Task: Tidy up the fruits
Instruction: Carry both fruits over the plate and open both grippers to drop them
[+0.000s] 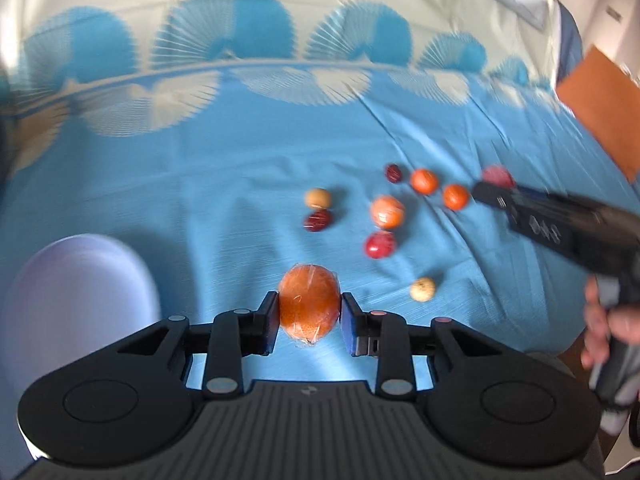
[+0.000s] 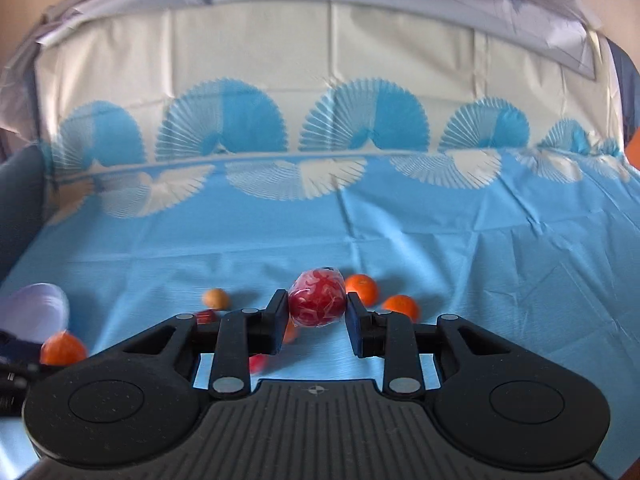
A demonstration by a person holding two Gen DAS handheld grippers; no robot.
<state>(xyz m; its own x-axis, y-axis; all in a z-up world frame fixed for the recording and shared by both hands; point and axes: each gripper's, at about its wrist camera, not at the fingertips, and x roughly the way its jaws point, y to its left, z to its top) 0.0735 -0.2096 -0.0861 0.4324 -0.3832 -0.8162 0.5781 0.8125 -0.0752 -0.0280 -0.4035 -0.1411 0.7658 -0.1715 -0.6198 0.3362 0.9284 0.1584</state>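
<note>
Left wrist view, items listed left to right. Pale lilac bowl (image 1: 80, 300): stands at the near left on the blue cloth (image 1: 200, 184) covering the table, probably the place where sorted fruit is to go, though its inside is not visible. Left tool (image 1: 309, 322): fingers pressed against both sides of a plastic-wrapped orange (image 1: 309, 305), held just beside the bowl, apparently so it can be carried over the rim. Loose fruit, centre to right, lying apart on the cloth: tan round fruit (image 1: 318, 198), dark red date (image 1: 318, 221), wrapped orange fruit (image 1: 387, 211), red fruit (image 1: 380, 245), pale round fruit (image 1: 422, 289), second dark date (image 1: 393, 173), two small oranges (image 1: 424, 181) (image 1: 455, 196); all apparently not yet sorted. Right tool (image 2: 318, 312), seen in the right wrist view: closed on a wrapped red fruit (image 2: 318, 298), which sits between the fingers above the cloth, small oranges behind it. Orange-brown board (image 1: 600, 108): far right edge, purpose unclear.
</note>
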